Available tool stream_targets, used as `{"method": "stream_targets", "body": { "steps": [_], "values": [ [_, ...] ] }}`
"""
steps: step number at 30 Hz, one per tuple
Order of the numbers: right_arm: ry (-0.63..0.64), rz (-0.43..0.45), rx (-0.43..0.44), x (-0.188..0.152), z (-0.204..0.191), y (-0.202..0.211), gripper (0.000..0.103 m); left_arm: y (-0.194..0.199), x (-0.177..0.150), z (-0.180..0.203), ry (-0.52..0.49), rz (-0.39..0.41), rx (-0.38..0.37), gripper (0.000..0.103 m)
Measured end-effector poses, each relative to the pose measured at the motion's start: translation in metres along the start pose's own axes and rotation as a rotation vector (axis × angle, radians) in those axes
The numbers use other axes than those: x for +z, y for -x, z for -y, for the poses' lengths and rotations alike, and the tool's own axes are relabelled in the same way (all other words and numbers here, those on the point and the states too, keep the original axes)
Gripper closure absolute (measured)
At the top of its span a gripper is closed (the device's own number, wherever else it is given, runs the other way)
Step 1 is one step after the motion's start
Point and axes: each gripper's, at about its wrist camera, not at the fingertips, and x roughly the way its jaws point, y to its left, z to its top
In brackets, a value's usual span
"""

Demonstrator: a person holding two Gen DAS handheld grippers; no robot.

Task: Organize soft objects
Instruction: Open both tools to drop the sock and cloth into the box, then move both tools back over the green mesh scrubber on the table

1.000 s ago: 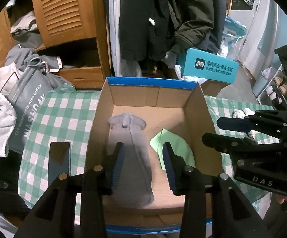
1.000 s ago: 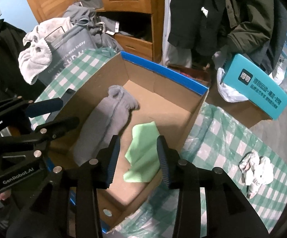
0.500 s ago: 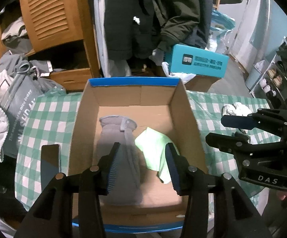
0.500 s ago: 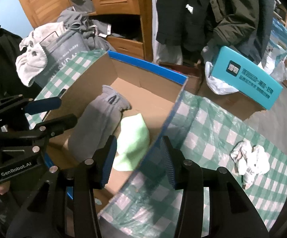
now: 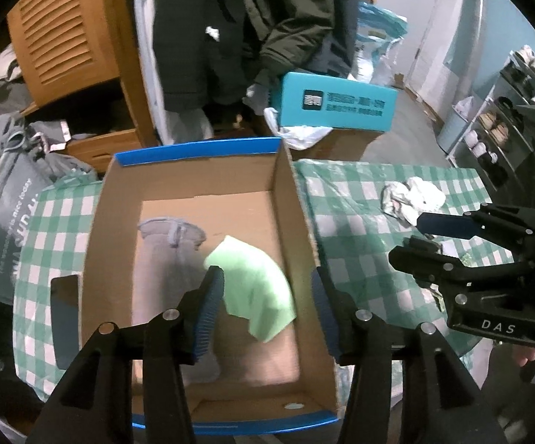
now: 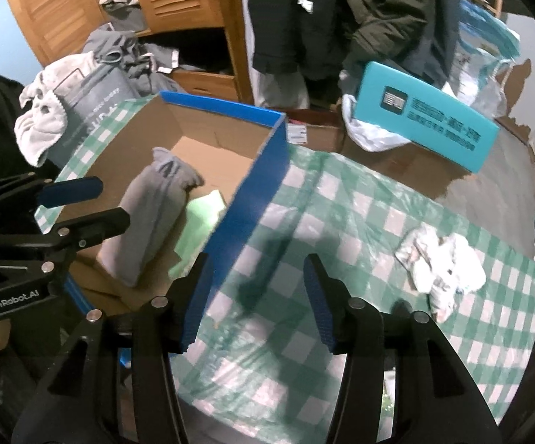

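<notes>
**Both grippers empty, white bundle left on the counter**

Your left gripper (image 5: 265,309) hung over the cardboard box (image 5: 293,199), jaws part-way apart and just been opening, gripping nothing; the green cloth (image 5: 256,292) lay below in the gap, untouched. Your right gripper (image 6: 254,301) stood over the checked counter (image 6: 359,214), jaws likewise just been opening, nothing between them. The grey sock-like piece (image 6: 156,214) lay in the box, left of the green cloth. The crumpled white bundle (image 6: 439,262) sat on the counter, far right of the box.

Risk: the plastic-covered cloth on the counter could bunch into the jaws with the bundle. You could also clip the box's blue wall.

Unclear: what the bundle was; motion blur softened the box floor.
</notes>
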Motion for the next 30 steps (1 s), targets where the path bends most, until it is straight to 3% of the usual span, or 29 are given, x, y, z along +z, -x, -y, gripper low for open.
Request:
{"method": "stream_targets", "body": {
  "steps": [30],
  "values": [
    [-0.207,0.008,-0.086,-0.075,0.116,0.035,0.051,-0.045,-0.001,0.106,-0.11,-0.137,-0.119,0.052]
  ]
}}
